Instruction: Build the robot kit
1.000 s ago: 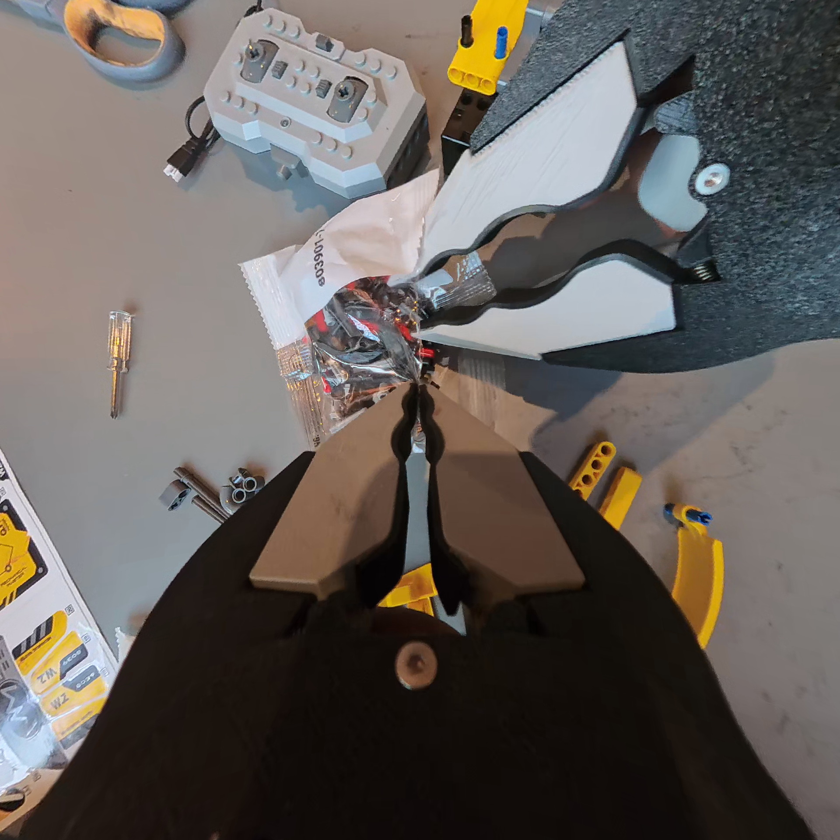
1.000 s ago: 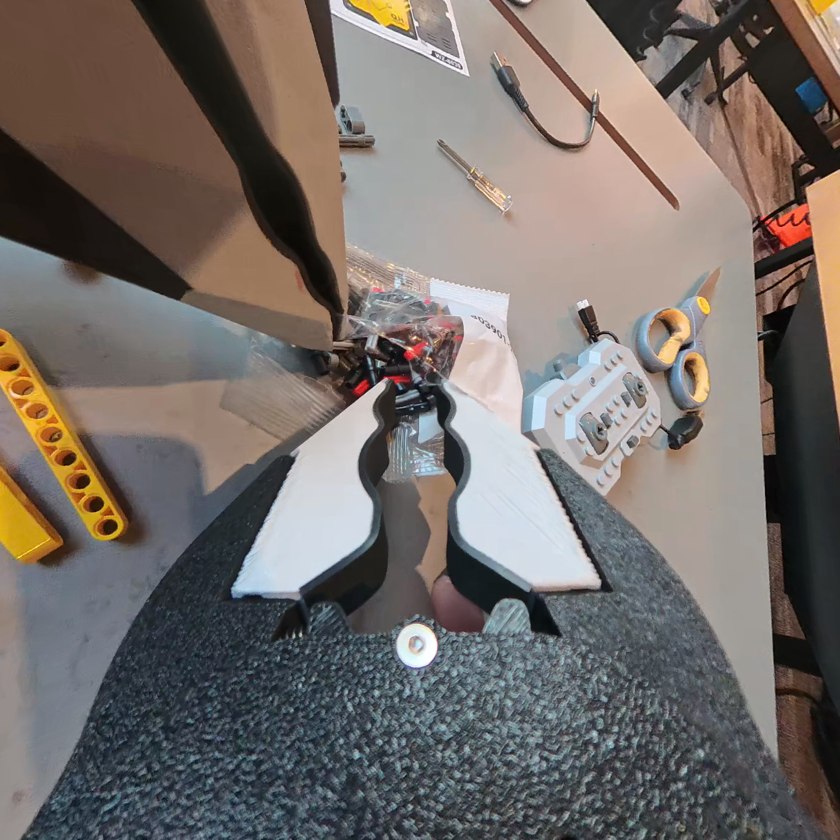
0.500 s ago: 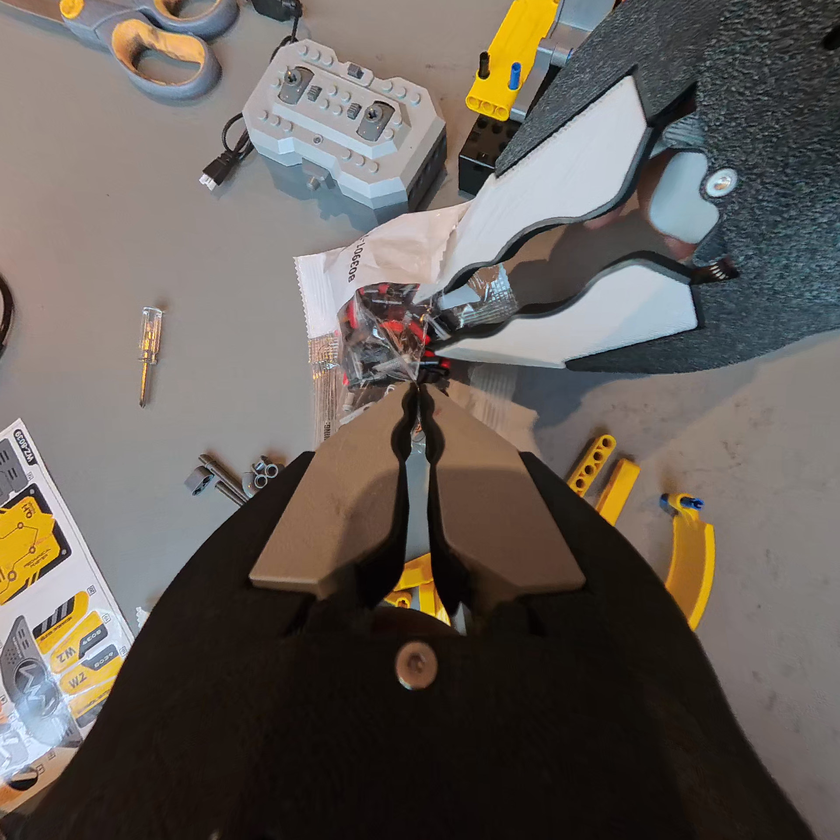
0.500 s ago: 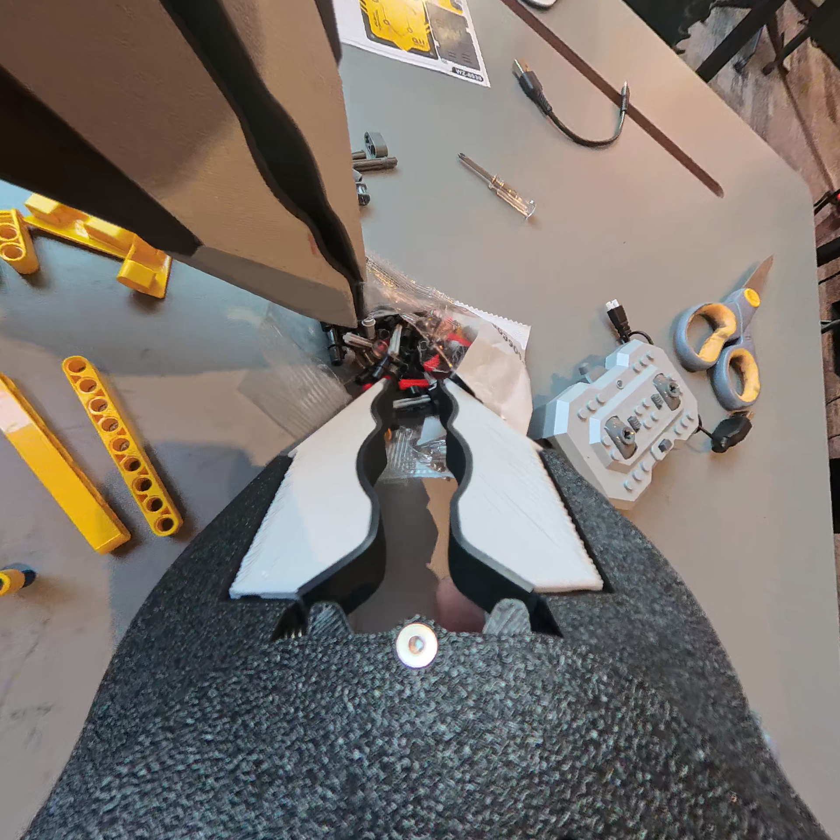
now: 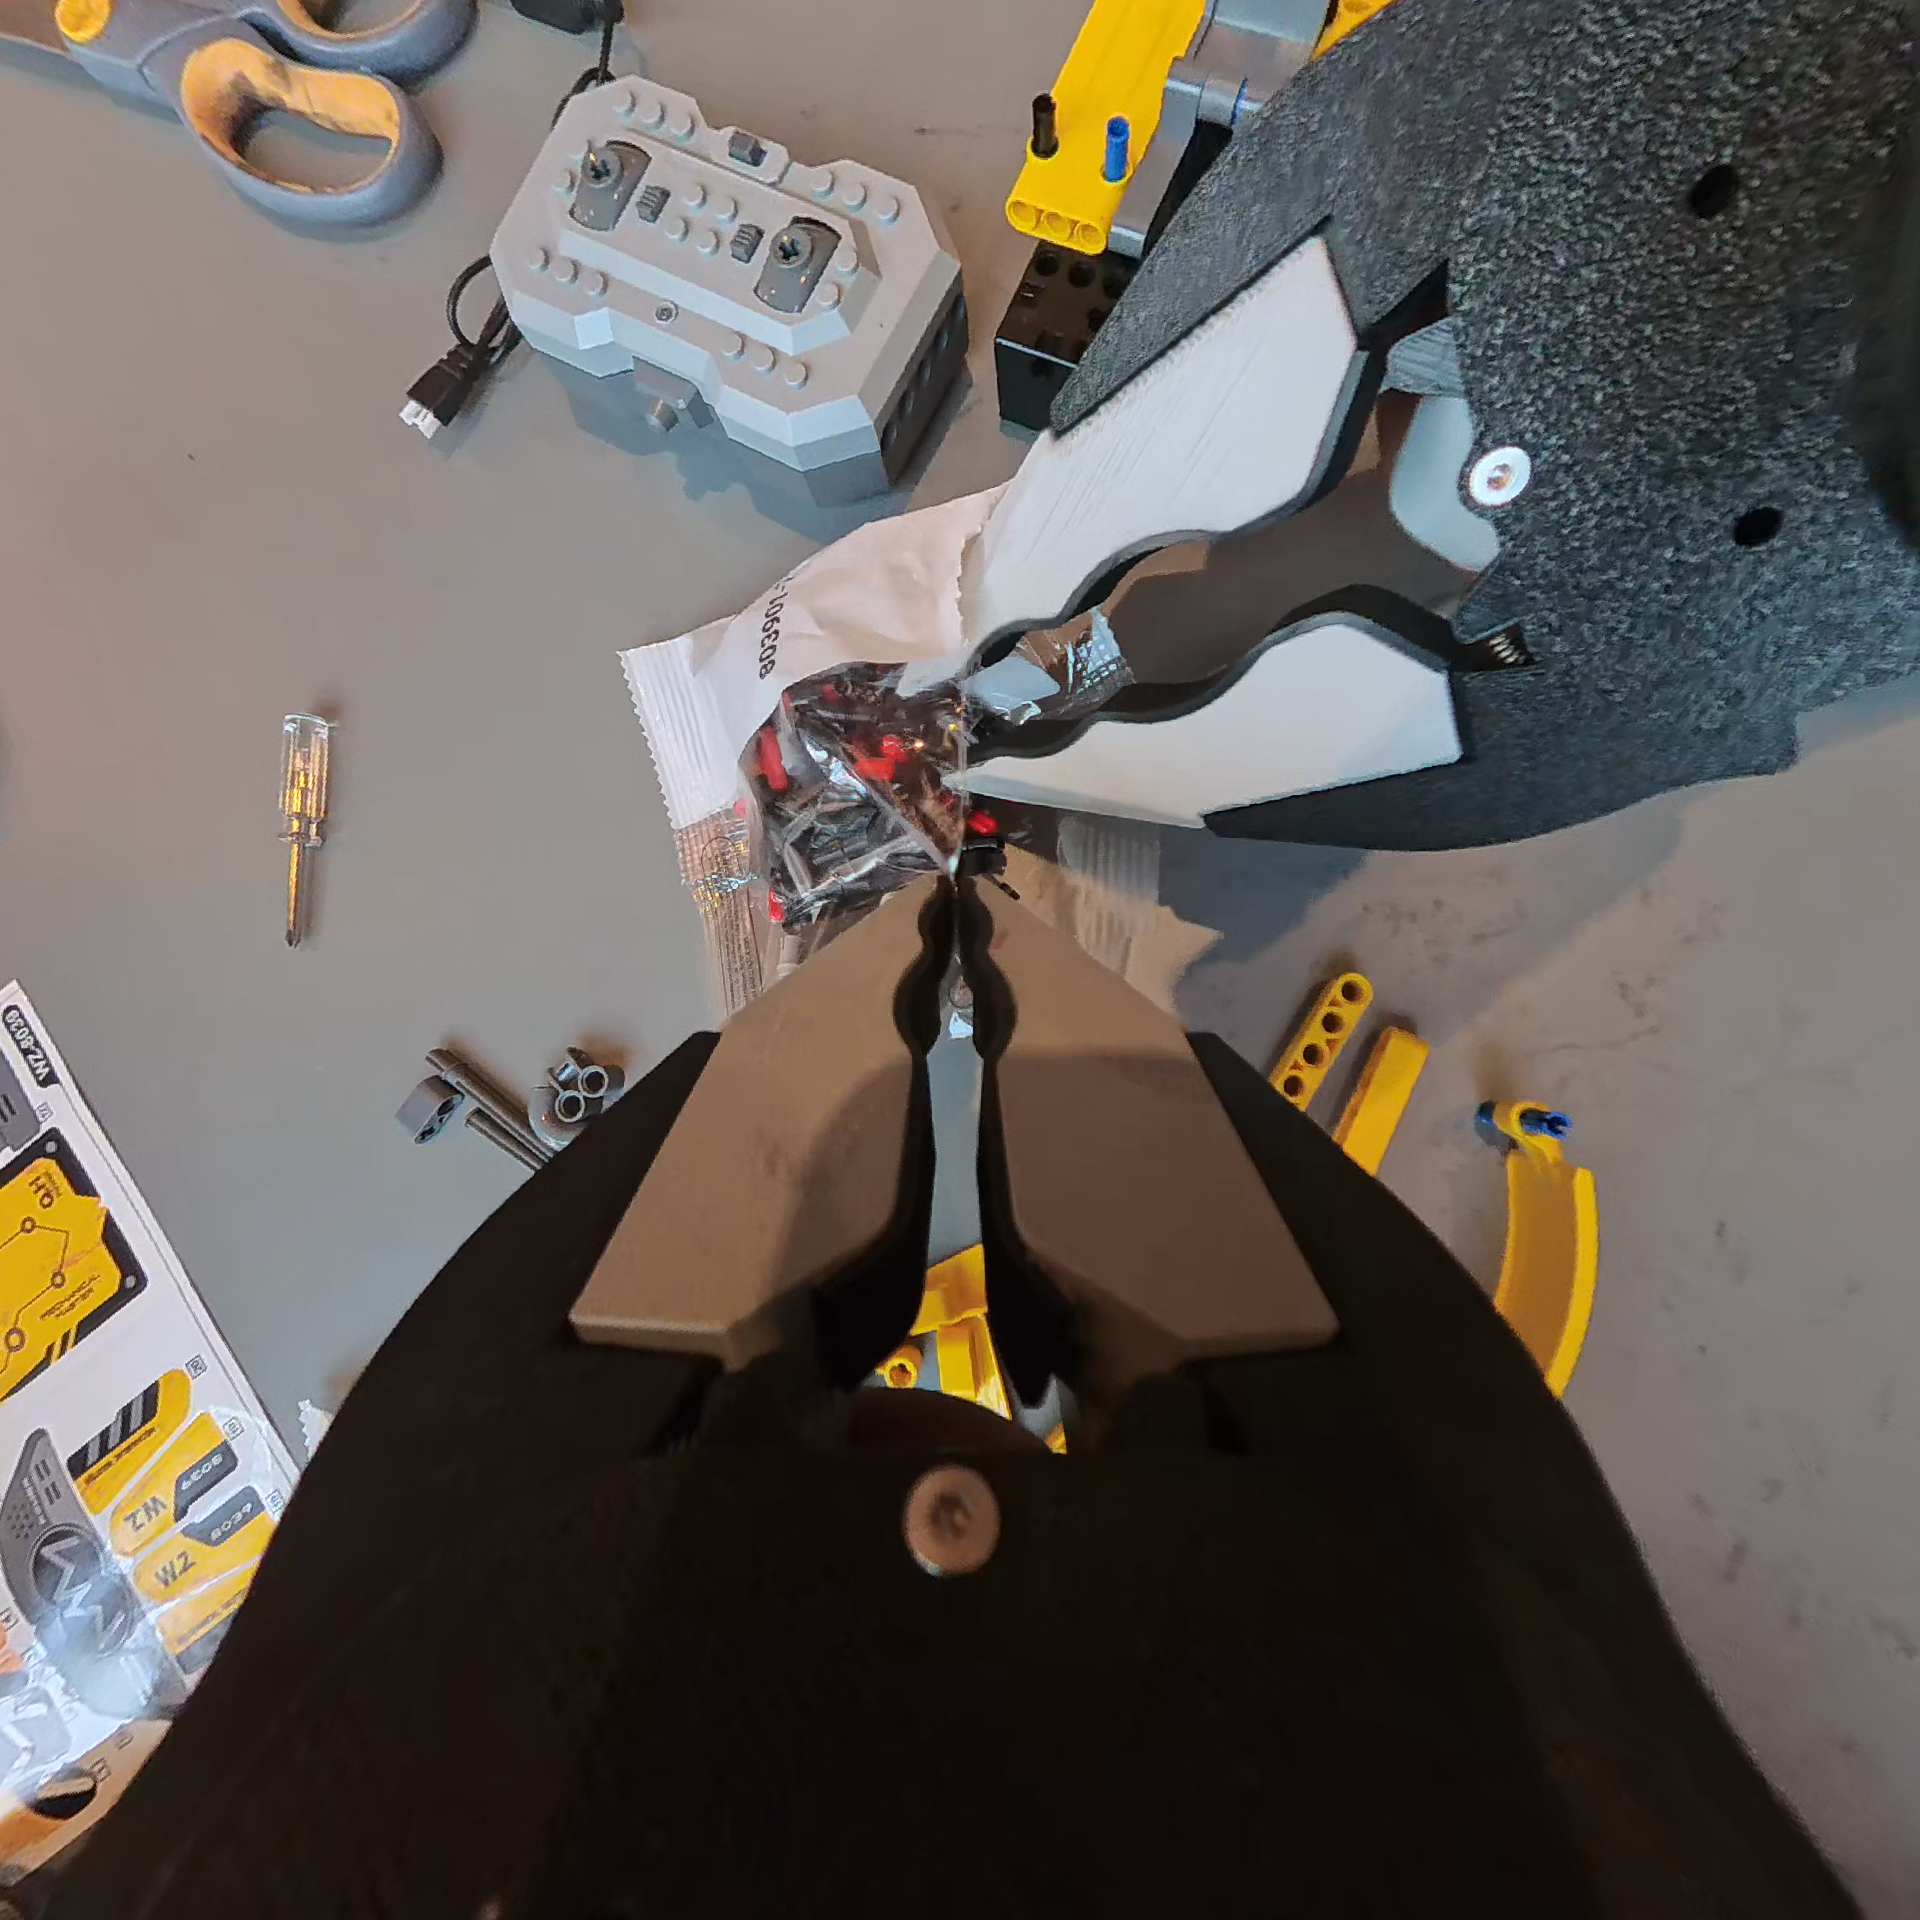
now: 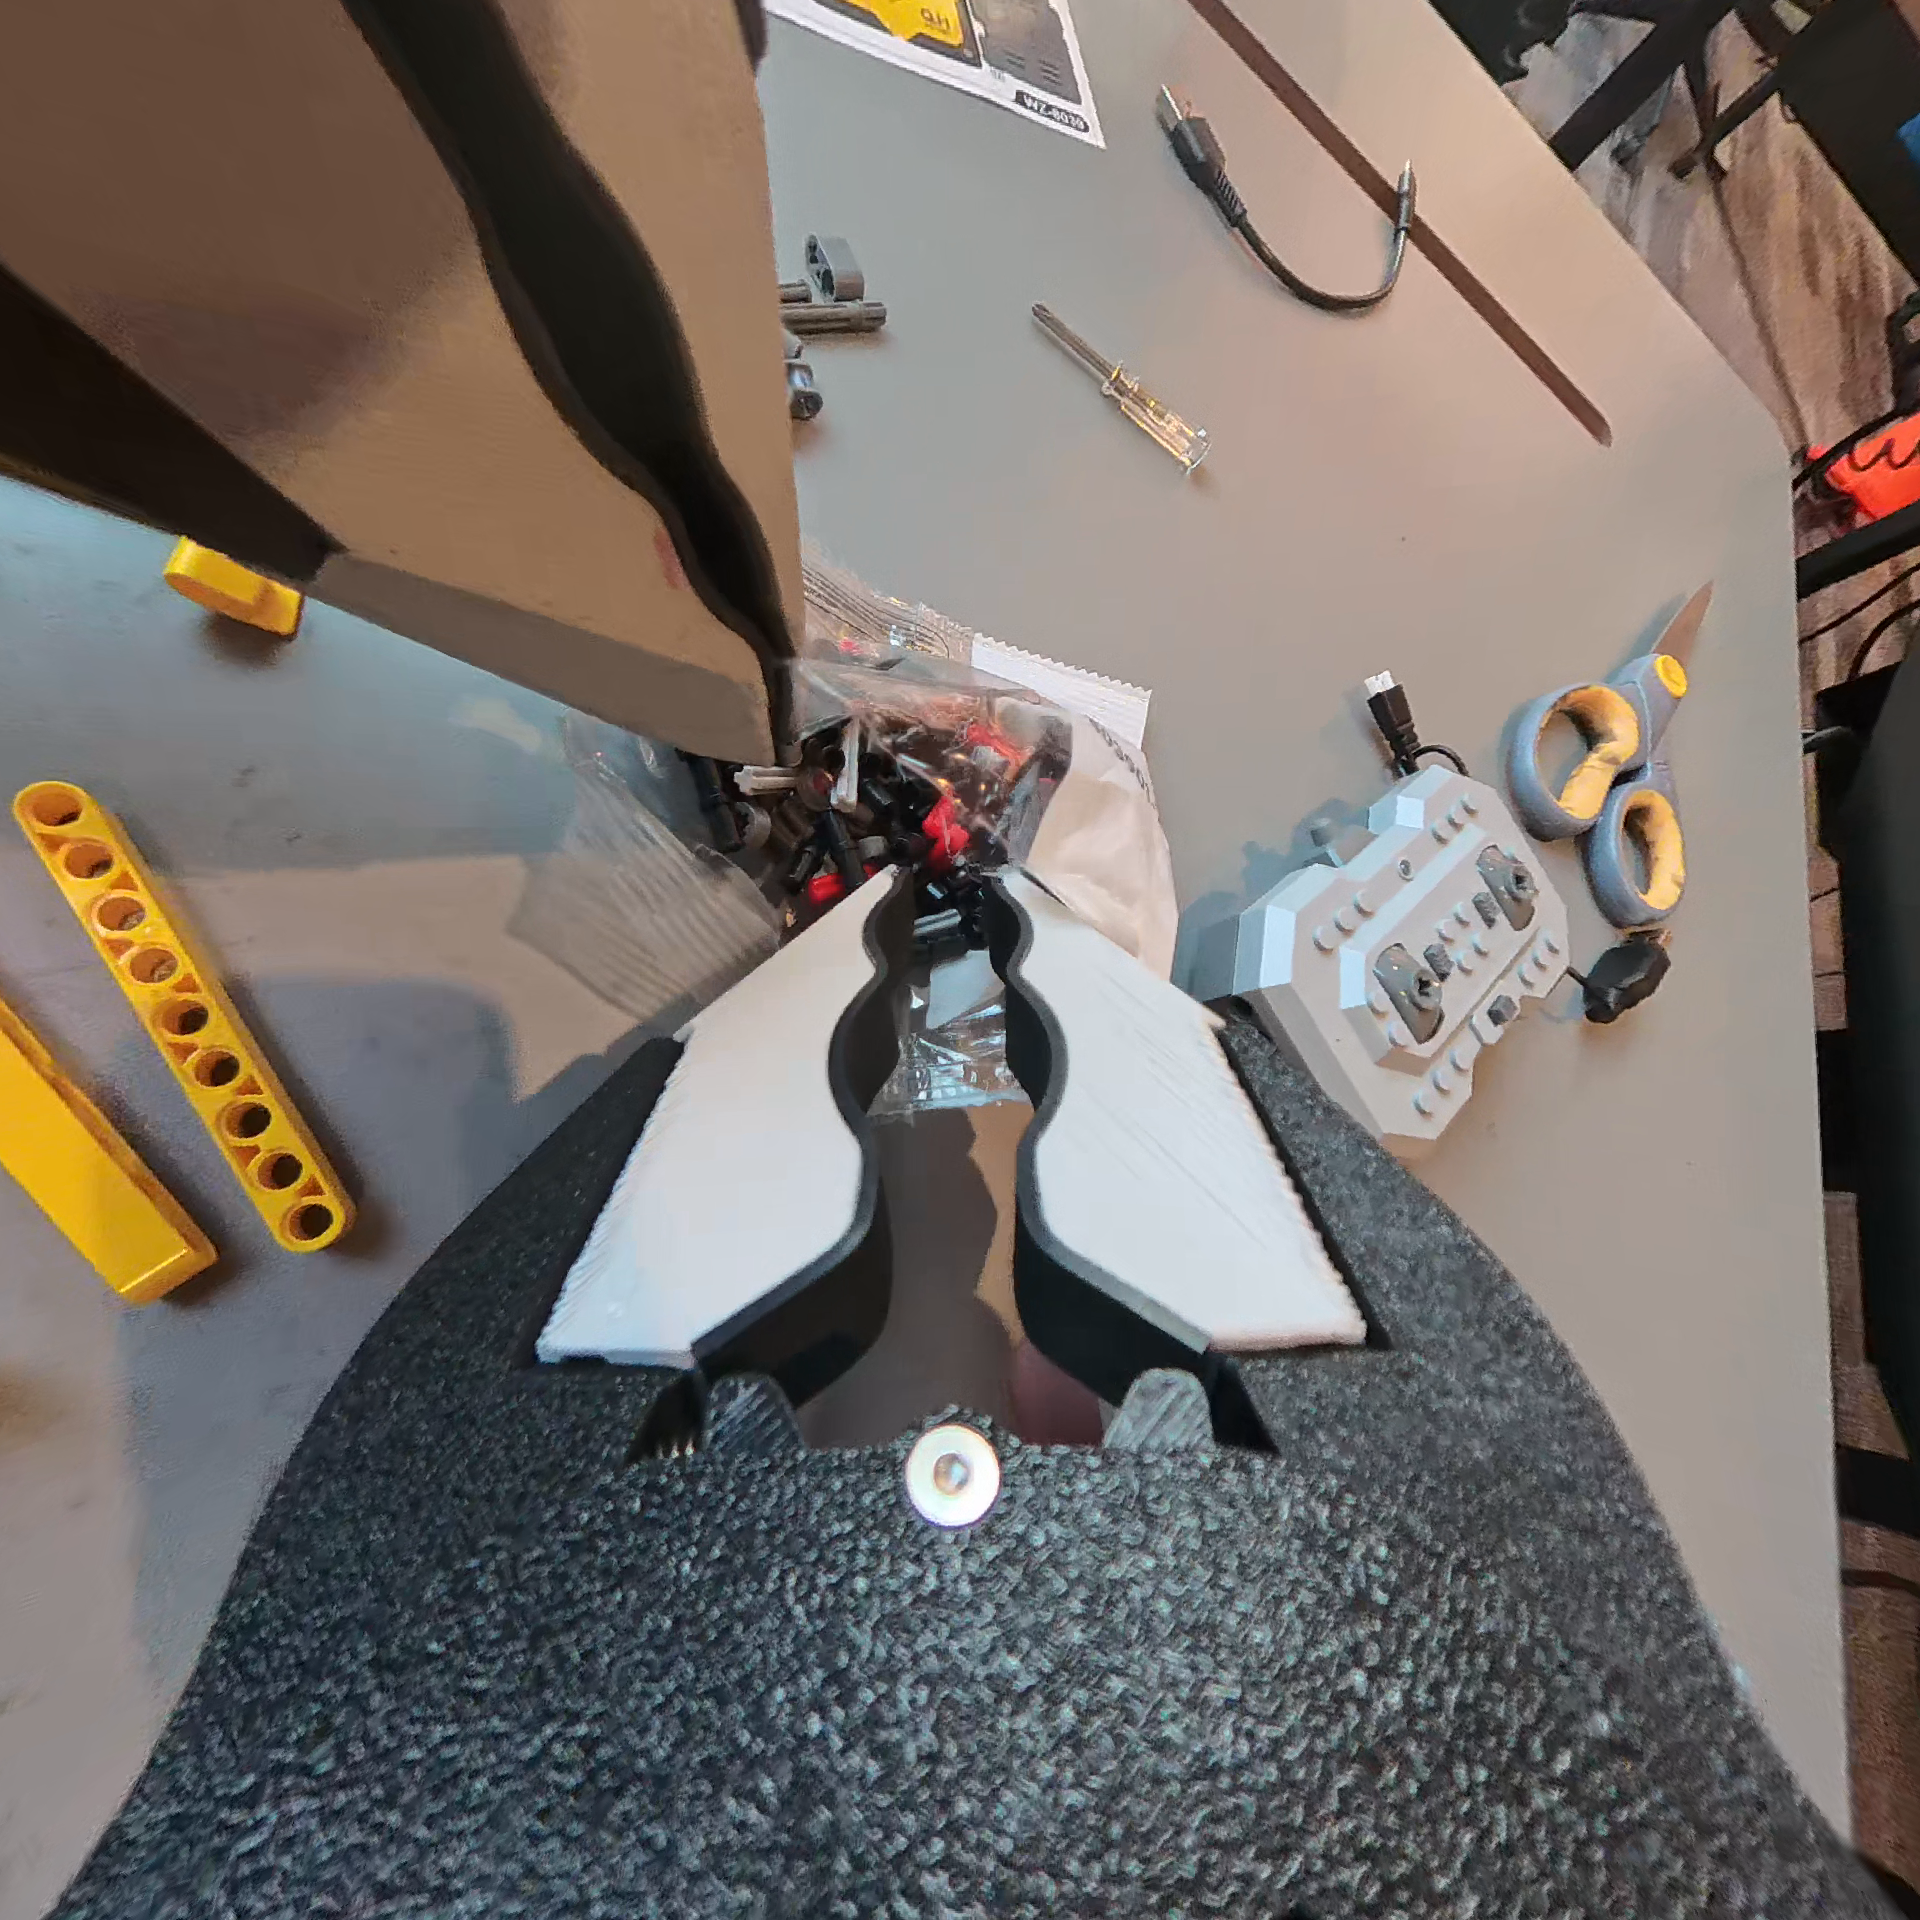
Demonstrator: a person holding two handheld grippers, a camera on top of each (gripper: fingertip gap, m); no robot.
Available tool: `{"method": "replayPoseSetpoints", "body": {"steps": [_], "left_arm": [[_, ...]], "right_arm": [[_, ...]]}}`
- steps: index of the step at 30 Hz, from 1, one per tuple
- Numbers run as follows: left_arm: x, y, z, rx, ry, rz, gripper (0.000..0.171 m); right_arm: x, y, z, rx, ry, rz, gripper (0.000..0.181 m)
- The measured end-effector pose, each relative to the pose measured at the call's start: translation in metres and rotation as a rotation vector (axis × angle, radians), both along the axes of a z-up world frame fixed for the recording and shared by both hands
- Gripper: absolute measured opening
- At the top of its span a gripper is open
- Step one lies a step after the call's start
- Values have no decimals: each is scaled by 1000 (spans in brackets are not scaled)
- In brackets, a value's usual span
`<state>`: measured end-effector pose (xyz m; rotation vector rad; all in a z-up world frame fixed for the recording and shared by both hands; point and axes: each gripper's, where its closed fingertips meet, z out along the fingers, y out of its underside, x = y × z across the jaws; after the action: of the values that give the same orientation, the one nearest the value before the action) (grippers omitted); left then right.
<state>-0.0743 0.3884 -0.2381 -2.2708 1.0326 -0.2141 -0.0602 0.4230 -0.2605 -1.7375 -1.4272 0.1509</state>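
Right now both grippers grip one small clear plastic bag (image 5: 831, 790) of black and red building pieces, which lies on the grey table (image 5: 260, 582). The left gripper (image 5: 951, 894) has its grey fingers clenched on a fold of film at the bag's near edge. The right gripper (image 6: 940, 888), with white fingers, is closed partway around the bag's crumpled end, a narrow gap showing between its tips.

Just beyond the bag, as the left wrist view has it, sits a grey battery box (image 5: 727, 281) with a black cable, and past that a pair of grey and yellow scissors (image 5: 281, 114). A small clear-handled screwdriver (image 5: 301, 800) lies well to the bag's left. Grey pins and connectors (image 5: 509, 1101) lie near its lower left corner, with a sticker sheet (image 5: 94, 1382) farther that way. Yellow beams (image 5: 1340, 1060) lie to the bag's lower right.
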Motion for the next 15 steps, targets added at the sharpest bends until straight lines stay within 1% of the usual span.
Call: {"method": "replayPoseSetpoints", "body": {"steps": [2,6,11,15], "left_arm": [[1,-1,1,1,-1,-7,0],[1,-2,0,-3,-2,-11,0],[-5,1,-1,2,14,7,0],[-4,0,0,4,13,3,0]], "right_arm": [[0,0,-2,13,-18,12,10],[0,-5,-5,7,-40,61,11],[1,-14,-5,-61,-20,117,12],[3,-8,6,3,-10,113,12]]}}
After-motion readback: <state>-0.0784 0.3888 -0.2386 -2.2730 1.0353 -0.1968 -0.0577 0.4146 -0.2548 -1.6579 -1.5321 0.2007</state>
